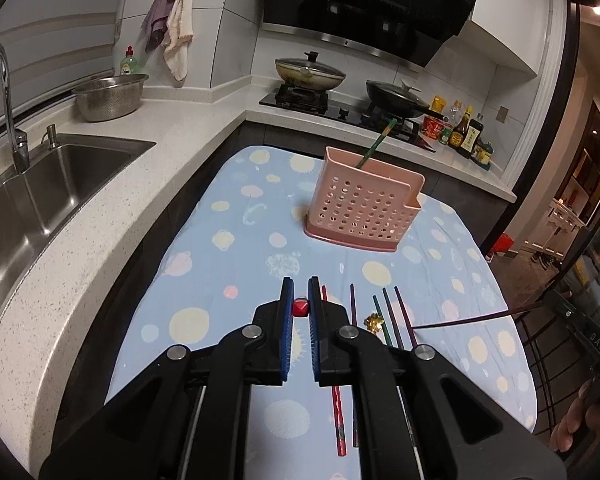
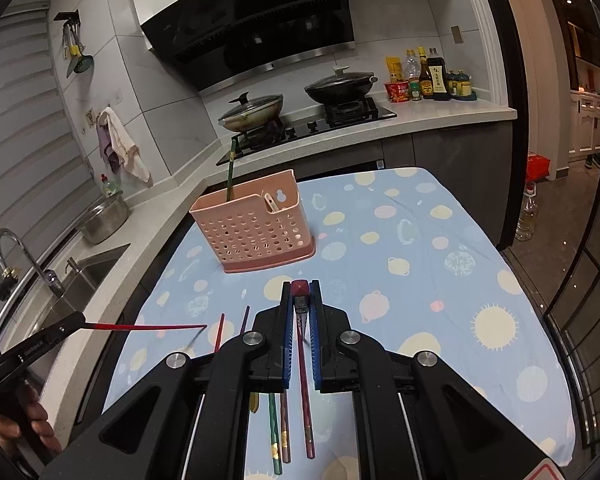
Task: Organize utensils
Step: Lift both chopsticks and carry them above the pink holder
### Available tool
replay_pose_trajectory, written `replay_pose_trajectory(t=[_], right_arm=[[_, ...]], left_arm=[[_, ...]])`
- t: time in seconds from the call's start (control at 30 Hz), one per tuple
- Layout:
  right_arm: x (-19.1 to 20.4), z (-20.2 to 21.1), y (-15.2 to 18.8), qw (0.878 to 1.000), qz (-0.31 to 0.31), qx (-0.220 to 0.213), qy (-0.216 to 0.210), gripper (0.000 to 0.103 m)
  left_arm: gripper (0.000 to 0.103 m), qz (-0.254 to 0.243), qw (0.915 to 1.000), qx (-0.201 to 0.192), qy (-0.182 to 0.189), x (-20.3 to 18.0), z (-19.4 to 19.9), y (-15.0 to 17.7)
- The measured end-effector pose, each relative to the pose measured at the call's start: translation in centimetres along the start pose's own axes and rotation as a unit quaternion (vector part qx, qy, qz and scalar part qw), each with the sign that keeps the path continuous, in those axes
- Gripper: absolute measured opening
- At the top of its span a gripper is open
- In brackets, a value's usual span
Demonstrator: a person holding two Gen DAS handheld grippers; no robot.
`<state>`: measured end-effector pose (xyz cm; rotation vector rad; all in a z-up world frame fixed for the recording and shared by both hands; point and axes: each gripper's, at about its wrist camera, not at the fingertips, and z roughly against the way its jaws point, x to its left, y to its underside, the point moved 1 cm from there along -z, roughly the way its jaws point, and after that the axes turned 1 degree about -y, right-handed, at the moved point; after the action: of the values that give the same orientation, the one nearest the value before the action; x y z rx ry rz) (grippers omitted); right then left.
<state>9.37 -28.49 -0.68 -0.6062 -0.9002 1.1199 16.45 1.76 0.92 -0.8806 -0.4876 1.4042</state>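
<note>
Pink basket [image 2: 252,226] holds one green chopstick [image 2: 231,168]. Left claw [image 1: 300,308] clamped on red chopstick [image 2: 148,326], right claw [image 2: 301,300] on maroon chopstick [image 2: 303,368]. Next: carry, drop in basket.

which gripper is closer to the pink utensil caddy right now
Right, though only slightly. The right gripper, shut on a dark red chopstick, sits just short of the pink caddy. The left gripper holds a red chopstick further back.

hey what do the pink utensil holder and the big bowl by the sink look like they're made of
The pink utensil holder looks like matte molded plastic: uniform color, thin walls, neat rows of round holes. The bowl near the sink looks like stainless steel, silvery and reflective, its wall dotted with fine perforations like a colander.
</note>
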Motion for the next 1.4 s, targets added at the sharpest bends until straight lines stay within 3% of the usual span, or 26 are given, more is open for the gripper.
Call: replay_pose_trajectory(t=[0.33,0.73,0.97,1.4], right_arm=[[0.5,-1.2,-2.0,1.000,0.004,-0.015,-0.005,0.007],[0.9,-2.9,-7.0,0.998,-0.002,-0.051,-0.027,0.007],[1.3,-4.6,-11.2,0.997,-0.011,-0.064,-0.053,0.007],[4.8,-7.7,-19.7,0.988,-0.015,-0.129,-0.088,0.007]], left_arm=[[0.007,-0.004,0.9997,-0.022,0.000,-0.5,-1.5,-3.1],[0.007,-0.015,0.9976,-0.066,0.010,-2.4,-2.3,-8.5],[0.007,-0.023,0.9944,-0.098,0.033,-4.1,-2.4,-12.6],[0.007,-0.039,0.9834,-0.169,0.053,-7.0,-3.4,-21.4]])
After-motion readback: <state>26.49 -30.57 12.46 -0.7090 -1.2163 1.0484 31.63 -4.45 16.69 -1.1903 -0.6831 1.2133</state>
